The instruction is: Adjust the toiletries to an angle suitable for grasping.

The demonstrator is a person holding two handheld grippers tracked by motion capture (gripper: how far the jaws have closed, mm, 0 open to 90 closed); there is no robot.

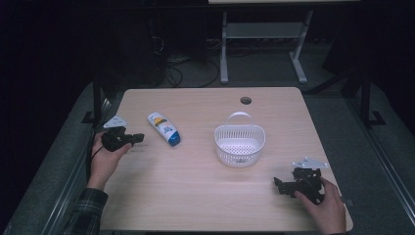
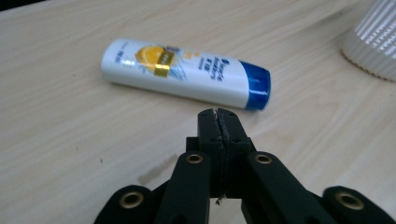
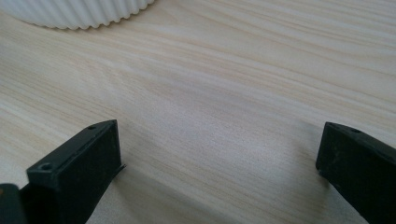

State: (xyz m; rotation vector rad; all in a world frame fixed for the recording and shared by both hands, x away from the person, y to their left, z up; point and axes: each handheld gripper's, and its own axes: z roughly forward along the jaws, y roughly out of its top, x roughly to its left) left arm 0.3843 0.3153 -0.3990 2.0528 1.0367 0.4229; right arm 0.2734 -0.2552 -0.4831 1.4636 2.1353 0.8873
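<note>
White plastic bottle [image 2: 184, 74] lying flat, probably light, stiff, slick; gripping mid-body looking safest. Left gripper [image 2: 218, 116] pointing at it, jaws pressed together; right gripper [image 3: 217, 154] resting spread wide.

A lab: bare wooden table [image 1: 195, 181], dark curtains, cables [image 1: 191, 73] on the floor

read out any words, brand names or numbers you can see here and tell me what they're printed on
Nothing can be read for certain.
Bottle: small print and a lemon picture on its label, too blurred to read in the left gripper view, too small in the high view.
Basket, table, left gripper, right gripper: no text.
</note>
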